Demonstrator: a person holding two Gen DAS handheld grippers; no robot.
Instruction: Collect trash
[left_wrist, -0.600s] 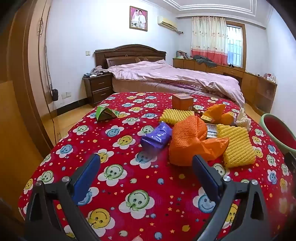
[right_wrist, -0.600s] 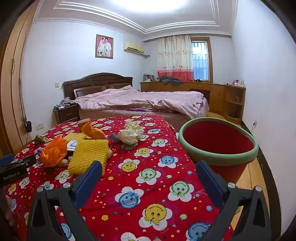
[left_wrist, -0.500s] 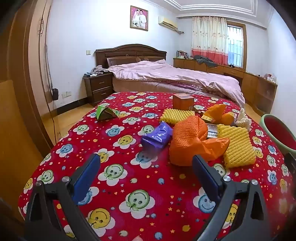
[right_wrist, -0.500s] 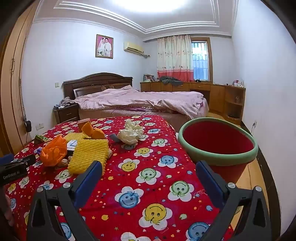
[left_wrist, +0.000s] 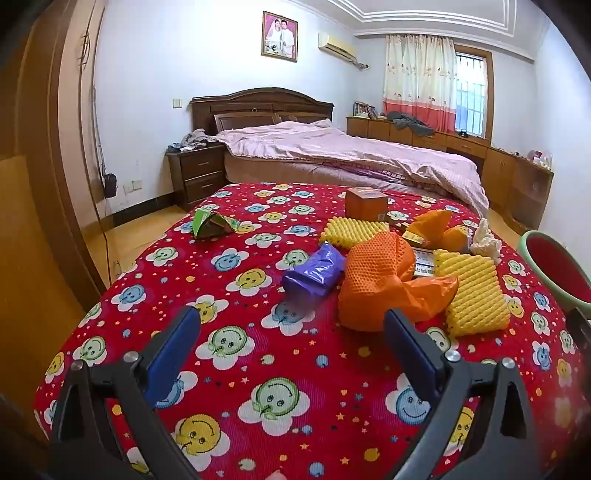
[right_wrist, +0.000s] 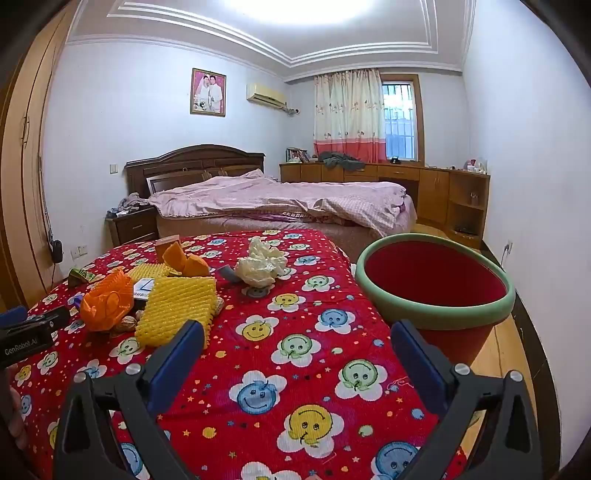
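The trash sits in a heap on the red tablecloth (left_wrist: 258, 369): an orange net bag (left_wrist: 384, 284), a purple wrapper (left_wrist: 314, 271), yellow foam sheets (left_wrist: 471, 288), a crumpled tissue (right_wrist: 260, 267) and a small box (left_wrist: 365, 202). The red bin (right_wrist: 436, 291) stands just beside the table, on the right.

The left gripper (left_wrist: 291, 339) and the right gripper (right_wrist: 297, 350) both have their jaws wide apart and hold nothing.

The pieces touch each other, so one grab may drag a neighbor off the table. The soft bag may slip out. A drop near the rim may miss the bin.
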